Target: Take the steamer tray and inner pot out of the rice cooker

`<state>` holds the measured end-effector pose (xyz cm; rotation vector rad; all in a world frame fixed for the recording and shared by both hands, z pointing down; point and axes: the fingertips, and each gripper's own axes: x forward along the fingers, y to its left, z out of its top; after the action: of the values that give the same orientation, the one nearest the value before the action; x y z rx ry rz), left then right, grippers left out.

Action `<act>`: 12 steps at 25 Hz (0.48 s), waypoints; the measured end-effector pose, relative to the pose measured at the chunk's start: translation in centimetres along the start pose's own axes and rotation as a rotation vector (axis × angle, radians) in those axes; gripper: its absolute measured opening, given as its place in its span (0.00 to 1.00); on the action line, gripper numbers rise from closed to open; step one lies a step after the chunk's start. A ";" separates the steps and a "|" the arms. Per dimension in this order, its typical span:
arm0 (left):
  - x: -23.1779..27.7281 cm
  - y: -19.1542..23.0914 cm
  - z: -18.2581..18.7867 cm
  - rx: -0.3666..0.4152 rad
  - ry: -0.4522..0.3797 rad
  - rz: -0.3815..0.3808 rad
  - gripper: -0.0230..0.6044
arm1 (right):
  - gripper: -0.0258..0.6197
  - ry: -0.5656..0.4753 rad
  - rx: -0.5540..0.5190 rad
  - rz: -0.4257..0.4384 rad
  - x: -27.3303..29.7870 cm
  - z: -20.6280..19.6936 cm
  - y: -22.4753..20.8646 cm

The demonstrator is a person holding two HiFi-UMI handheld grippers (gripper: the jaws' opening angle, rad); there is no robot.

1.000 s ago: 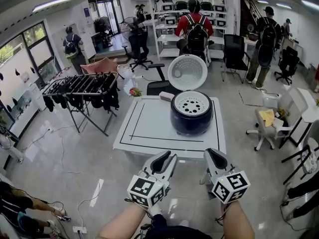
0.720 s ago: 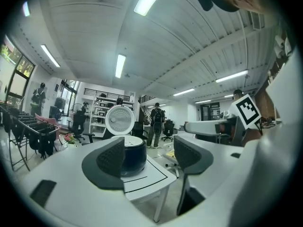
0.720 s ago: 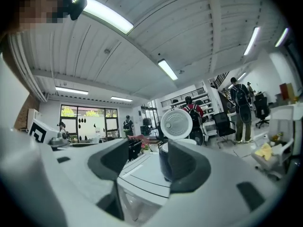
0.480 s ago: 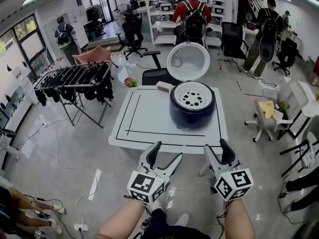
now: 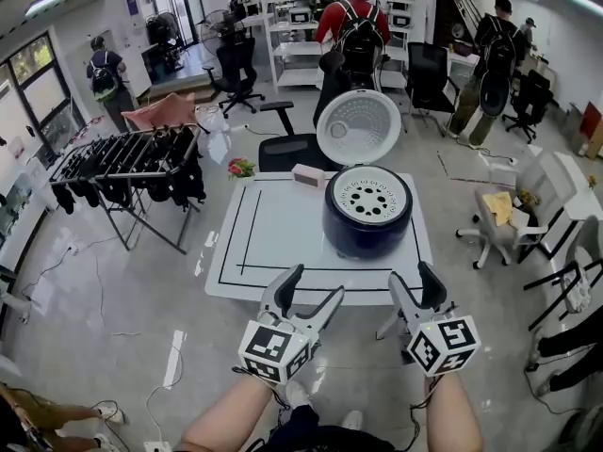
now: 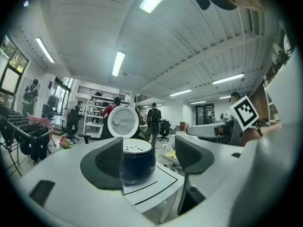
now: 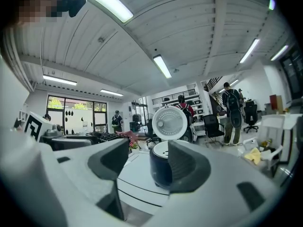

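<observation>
Both left gripper [image 5: 315, 285] and right gripper [image 5: 413, 276], jaws just opened, empty, short of the table's [image 5: 273, 238] near edge; one perforated tray [image 5: 368, 194] in the open cooker [image 5: 367, 232], table's far right, likely light, rigid, slippery: grip its rim.

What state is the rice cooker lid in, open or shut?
Open: the lid stands upright behind the rice cooker, with the steamer tray exposed on top.
</observation>
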<state>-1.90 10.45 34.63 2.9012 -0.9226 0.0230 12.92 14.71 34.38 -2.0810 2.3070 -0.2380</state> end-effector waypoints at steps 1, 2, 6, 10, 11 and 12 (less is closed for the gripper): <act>0.2 0.6 0.1 -0.001 -0.002 -0.008 0.56 | 0.42 0.001 -0.003 -0.008 0.6 0.1 0.1; 0.5 1.2 0.3 -0.002 -0.003 -0.017 0.56 | 0.42 0.002 -0.007 -0.016 1.2 0.2 0.3; 1.3 3.8 0.9 -0.005 -0.008 -0.054 0.56 | 0.42 -0.004 -0.021 -0.050 3.6 1.0 1.1; 2.0 6.3 1.5 0.002 -0.010 -0.081 0.56 | 0.42 -0.018 -0.027 -0.076 6.0 1.8 1.9; 2.2 6.8 1.5 0.007 -0.009 -0.088 0.56 | 0.42 -0.021 -0.026 -0.082 6.5 1.9 2.1; 2.4 7.3 1.6 0.011 -0.008 -0.095 0.56 | 0.42 -0.024 -0.024 -0.088 7.0 1.9 2.2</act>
<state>-4.20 2.97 33.83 2.9535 -0.7873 0.0102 10.25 7.79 32.76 -2.1868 2.2188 -0.1865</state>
